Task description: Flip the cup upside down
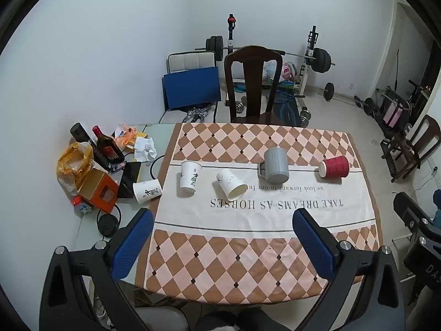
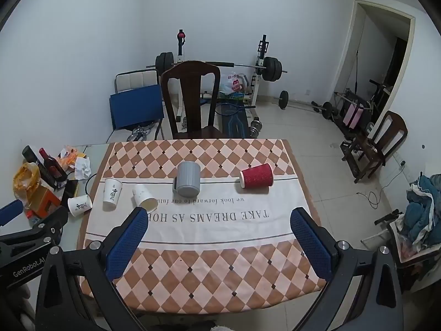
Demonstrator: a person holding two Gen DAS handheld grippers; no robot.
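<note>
We hold both grippers, left (image 1: 222, 237) and right (image 2: 219, 235), wide apart and empty above the near edge of the cloth (image 1: 275, 215); the cups lie mid-table: a grey mug (image 1: 274, 165) inverted, a red cup (image 1: 335, 167) and two white cups (image 1: 233, 183) on their sides; the paper ones may roll or crush under a hard squeeze.

red cup (image 2: 256, 176): your ribbed paper one, matt
grey mug (image 2: 188, 179): ridged, matt
white cups (image 1: 190, 176): smooth paper
tablecloth (image 2: 209, 264): matt cloth under your grippers
chair (image 2: 190, 99): glossy dark wood
finger pads (image 1: 314, 241): textured blue
</note>
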